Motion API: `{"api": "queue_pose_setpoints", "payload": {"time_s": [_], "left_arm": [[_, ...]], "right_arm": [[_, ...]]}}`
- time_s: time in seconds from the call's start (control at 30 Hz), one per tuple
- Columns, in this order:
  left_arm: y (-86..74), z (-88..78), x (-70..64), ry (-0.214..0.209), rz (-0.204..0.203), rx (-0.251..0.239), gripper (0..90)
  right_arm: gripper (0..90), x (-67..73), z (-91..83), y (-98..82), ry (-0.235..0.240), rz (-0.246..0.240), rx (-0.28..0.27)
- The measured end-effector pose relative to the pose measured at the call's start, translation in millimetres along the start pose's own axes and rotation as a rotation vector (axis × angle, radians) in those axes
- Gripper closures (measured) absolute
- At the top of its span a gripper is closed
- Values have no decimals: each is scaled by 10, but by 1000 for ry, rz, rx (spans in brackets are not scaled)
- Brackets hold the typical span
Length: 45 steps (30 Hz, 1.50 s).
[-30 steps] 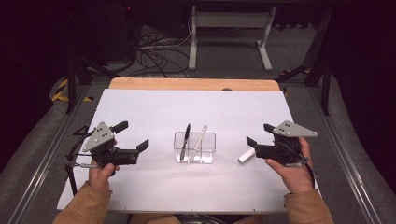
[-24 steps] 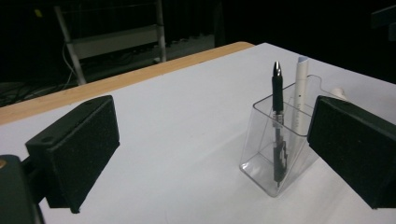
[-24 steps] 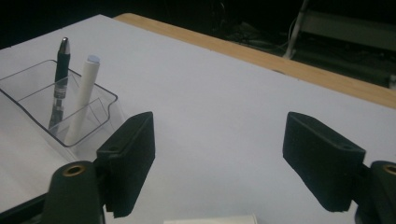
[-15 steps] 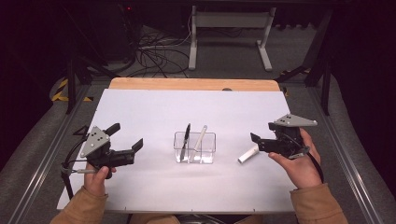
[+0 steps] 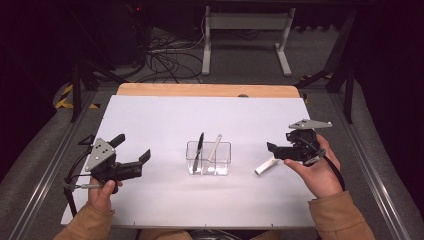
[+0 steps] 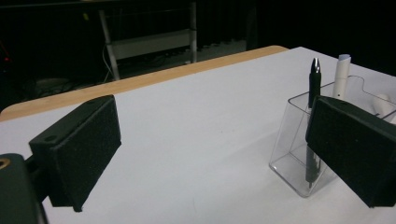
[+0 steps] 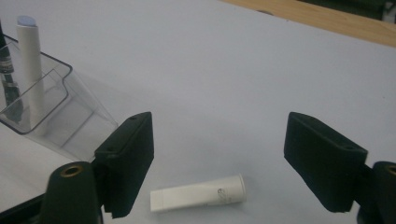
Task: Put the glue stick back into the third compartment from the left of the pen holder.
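- Under both my hands spreads the white table, its wooden edge running along the far side.
- At the middle of that surface stands a clear plastic holder, upright, with a black pen and a white pen leaning inside it.
- My left gripper hovers well to the left of the holder, its jaws spread wide with nothing between them; in the left gripper view the holder sits just behind the right-hand jaw.
- My right gripper hangs to the right of the holder, jaws apart and not gripping, though they have just been closing a little; nothing is pinched between them.
- Just below those jaws lies the white cap, flat on the table, between the holder and my right hand; in the right gripper view the white cap rests low between the two pads, clear of both.
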<state>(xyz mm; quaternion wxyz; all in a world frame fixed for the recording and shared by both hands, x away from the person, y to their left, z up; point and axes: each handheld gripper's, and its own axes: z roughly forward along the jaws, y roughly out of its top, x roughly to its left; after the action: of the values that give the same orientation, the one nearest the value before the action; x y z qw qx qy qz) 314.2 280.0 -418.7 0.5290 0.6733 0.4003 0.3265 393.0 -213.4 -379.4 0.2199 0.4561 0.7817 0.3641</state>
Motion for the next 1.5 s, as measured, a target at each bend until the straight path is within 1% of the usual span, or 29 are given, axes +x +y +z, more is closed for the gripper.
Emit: {"api": "queue_pose_setpoints", "payload": {"time_s": [0.1, 0.2, 0.3, 0.43, 0.53, 0.6, 0.73, 0.83, 0.9, 0.97, 1.03, 1.13, 1.2, 1.3, 1.4, 1.47, 1.5], "left_arm": [[-24, -14, -16, 19, 8, 0, 42], [-43, -28, -24, 25, 23, 6, 42], [-57, -40, -25, 28, 22, 8, 42], [-75, -49, -18, 35, 20, 13, 42], [-84, -55, -19, 39, 19, 14, 42], [-89, -57, -22, 39, 20, 16, 42], [-99, -46, -28, 39, 23, 24, 42], [-104, -38, -36, 37, 22, 28, 42], [-107, -35, -41, 36, 23, 25, 42], [-110, -35, -41, 33, 26, 27, 42], [-114, -35, -41, 32, 28, 25, 42], [-114, -33, -45, 31, 25, 30, 43], [-114, -31, -46, 29, 22, 32, 45], [-113, -29, -51, 32, 28, 32, 45], [-115, -27, -56, 33, 34, 33, 46], [-118, -24, -59, 32, 35, 35, 46], [-119, -21, -60, 32, 35, 36, 46]], "right_arm": [[286, -19, 5, 9, -9, 27, 24], [304, -34, 26, 10, -2, 65, 44], [313, -34, 58, 15, -12, 70, 74], [327, -31, 99, 34, -5, 108, 113], [328, -33, 125, 57, -11, 122, 136], [339, -36, 140, 66, -9, 152, 154], [367, -45, 163, 81, -5, 228, 198], [401, -52, 182, 92, -13, 286, 235], [411, -54, 190, 103, -14, 320, 251], [421, -61, 198, 111, -6, 338, 258], [429, -65, 208, 116, -19, 356, 261], [437, -68, 225, 114, -25, 396, 275], [441, -65, 234, 110, -31, 413, 284], [450, -74, 248, 96, -34, 452, 287], [448, -85, 253, 88, -30, 525, 310], [448, -88, 251, 81, -37, 556, 303], [448, -88, 249, 80, -42, 562, 301]]}}
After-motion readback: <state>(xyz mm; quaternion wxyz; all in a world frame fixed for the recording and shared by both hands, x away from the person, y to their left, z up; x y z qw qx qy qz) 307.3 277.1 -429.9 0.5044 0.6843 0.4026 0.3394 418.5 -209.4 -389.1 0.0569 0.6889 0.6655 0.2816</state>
